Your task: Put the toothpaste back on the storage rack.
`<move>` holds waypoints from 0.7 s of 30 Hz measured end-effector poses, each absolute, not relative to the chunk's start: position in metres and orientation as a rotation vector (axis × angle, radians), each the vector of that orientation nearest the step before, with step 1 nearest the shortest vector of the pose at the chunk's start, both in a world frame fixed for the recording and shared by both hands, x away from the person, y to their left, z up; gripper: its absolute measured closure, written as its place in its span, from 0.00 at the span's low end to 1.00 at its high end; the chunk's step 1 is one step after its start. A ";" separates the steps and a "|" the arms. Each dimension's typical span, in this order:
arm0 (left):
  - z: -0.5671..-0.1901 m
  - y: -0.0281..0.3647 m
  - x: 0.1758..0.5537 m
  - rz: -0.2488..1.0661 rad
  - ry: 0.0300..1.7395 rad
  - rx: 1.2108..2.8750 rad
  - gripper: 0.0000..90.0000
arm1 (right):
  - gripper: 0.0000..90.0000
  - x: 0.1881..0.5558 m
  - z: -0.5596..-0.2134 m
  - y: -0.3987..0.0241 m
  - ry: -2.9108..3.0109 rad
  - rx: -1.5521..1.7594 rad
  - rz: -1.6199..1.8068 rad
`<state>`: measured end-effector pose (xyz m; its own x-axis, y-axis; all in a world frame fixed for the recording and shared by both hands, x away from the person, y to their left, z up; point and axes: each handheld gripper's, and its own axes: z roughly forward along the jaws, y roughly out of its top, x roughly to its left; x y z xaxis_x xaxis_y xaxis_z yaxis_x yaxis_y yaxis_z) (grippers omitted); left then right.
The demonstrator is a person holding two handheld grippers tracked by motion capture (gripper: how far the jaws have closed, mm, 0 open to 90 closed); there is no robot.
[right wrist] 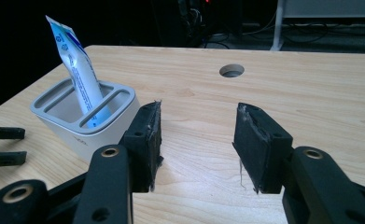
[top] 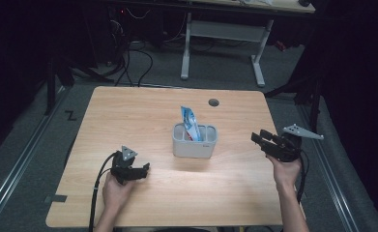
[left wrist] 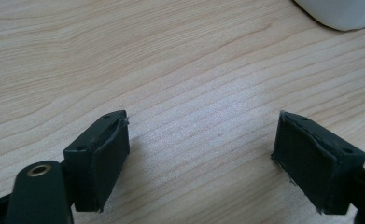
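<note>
From the high view, your left tongs point(top: 137, 170) and right tongs point(top: 259, 139) sit either side of the grey holder point(top: 195, 141) mid-desk point(top: 128, 111), both clear of it, with the toothpaste tube point(top: 190, 122) standing in it, so I'd call this the moment between steps, and the next move needs one hand to close in on that tube. Left gripper view: your tongs point(left wrist: 203, 158) are spread wide over bare wood, nothing between them. Right gripper view: tongs point(right wrist: 198, 144) spread and empty too, the tube point(right wrist: 80, 74) in the holder's middle slot, long axis near upright, flat crimped end up and leaning away from you.
</note>
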<state>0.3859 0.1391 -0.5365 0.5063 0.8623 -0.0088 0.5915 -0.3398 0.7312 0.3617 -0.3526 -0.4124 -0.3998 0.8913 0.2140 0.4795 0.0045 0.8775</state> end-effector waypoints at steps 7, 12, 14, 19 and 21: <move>-0.537 0.139 0.386 0.505 1.186 2.061 0.21 | 0.57 0.360 -0.418 -0.352 1.889 1.414 1.345; -0.537 0.139 0.386 0.505 1.186 2.060 0.21 | 0.57 0.359 -0.424 -0.350 1.898 1.419 1.307; -0.537 0.139 0.386 0.504 1.186 2.060 0.21 | 0.57 0.359 -0.428 -0.350 1.900 1.428 1.293; -0.537 0.139 0.386 0.503 1.186 2.059 0.21 | 0.57 0.358 -0.433 -0.347 1.905 1.430 1.278; -0.537 0.139 0.386 0.504 1.186 2.059 0.21 | 0.57 0.358 -0.435 -0.346 1.909 1.431 1.275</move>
<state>0.3859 0.1391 -0.5365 0.5057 0.8627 -0.0103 0.5915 -0.3380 0.7320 0.3584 -0.3463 -0.4349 -0.3727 0.9109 0.1771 0.5125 0.0429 0.8576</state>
